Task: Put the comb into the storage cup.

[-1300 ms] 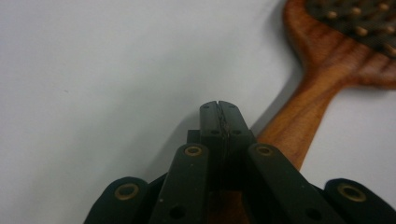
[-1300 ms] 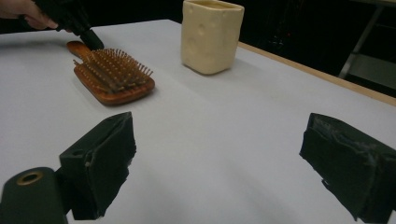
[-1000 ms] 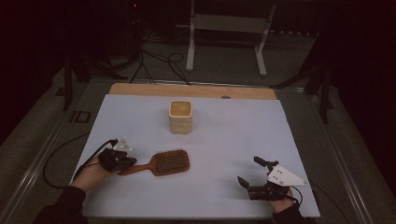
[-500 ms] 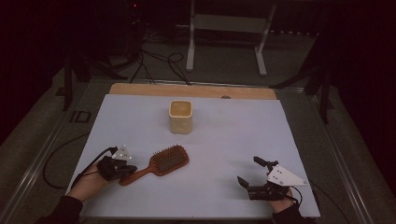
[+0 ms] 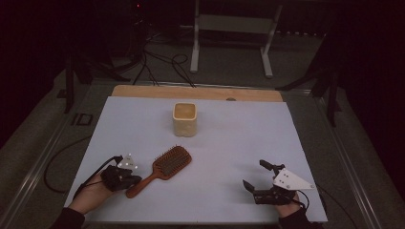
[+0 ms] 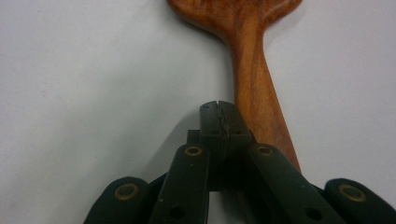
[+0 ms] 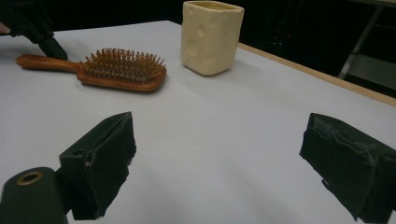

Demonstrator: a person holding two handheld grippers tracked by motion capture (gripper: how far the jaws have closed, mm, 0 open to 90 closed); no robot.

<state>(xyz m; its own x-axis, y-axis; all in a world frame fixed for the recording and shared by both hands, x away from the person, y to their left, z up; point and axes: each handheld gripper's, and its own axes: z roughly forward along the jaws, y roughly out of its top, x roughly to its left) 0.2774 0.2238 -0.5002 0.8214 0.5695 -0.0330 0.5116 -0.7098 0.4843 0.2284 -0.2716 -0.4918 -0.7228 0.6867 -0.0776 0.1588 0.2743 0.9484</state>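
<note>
L gripper [image 6: 219, 109] jaws pressed together on nothing, tips just beside wooden hairbrush [image 5: 162, 169] handle, near-left on white table [image 5: 229, 143]. R gripper [image 7: 219, 163] spread wide, empty, near-right. Cream cup [image 5: 185, 119] upright mid-table; contents can't tell.

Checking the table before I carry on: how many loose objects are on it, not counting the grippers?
2. A wooden hairbrush lies near the left gripper; a cream cup stands behind it, mid-table. Nothing appears hidden.

hairbrush [image 5: 165, 168] on table [image 5: 229, 157], cup [image 5: 185, 119] behind
</note>
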